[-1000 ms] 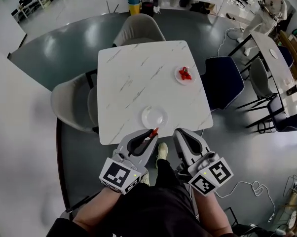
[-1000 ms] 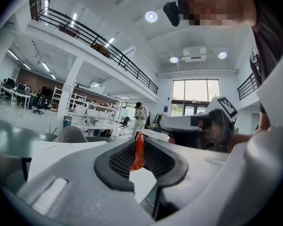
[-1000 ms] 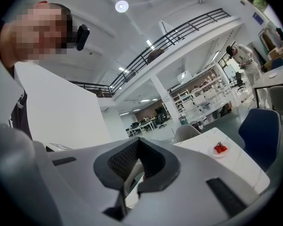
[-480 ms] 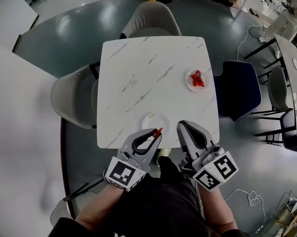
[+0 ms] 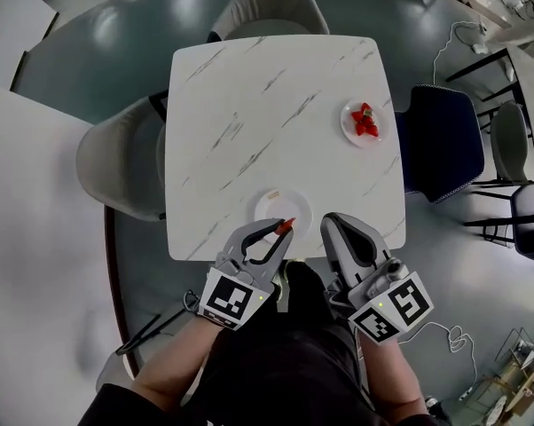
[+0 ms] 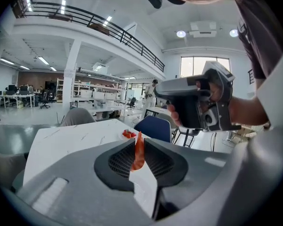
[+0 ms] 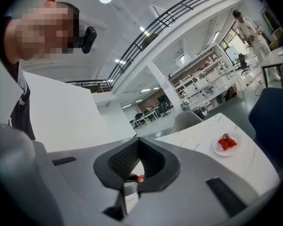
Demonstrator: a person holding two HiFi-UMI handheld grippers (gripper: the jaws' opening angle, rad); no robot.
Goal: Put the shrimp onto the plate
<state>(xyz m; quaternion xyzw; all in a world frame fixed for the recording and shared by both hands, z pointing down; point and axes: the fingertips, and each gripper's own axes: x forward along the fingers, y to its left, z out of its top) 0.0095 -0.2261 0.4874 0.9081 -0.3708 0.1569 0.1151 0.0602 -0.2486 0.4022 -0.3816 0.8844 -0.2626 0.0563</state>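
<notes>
My left gripper [image 5: 282, 229] is shut on a red shrimp [image 5: 286, 225], whose tip hangs over the near rim of an empty white plate [image 5: 276, 206] at the table's front edge. In the left gripper view the shrimp [image 6: 139, 150] stands upright between the jaws. A second white plate [image 5: 365, 122] with several red shrimp lies at the table's right side; it also shows in the left gripper view [image 6: 129, 134] and the right gripper view [image 7: 227, 143]. My right gripper [image 5: 334, 225] is shut and holds nothing, just right of the left one, over the table's front edge.
The white marble table [image 5: 249, 105] is square. A beige chair [image 5: 116, 167] stands at its left, another beige chair [image 5: 267, 3] at the far side, and a dark blue chair [image 5: 437, 140] at the right. A cable lies on the grey floor [image 5: 444, 331].
Both grippers have come forward toward the table. The shrimp in the left gripper went from short of the table's edge to the near rim of the empty plate.
</notes>
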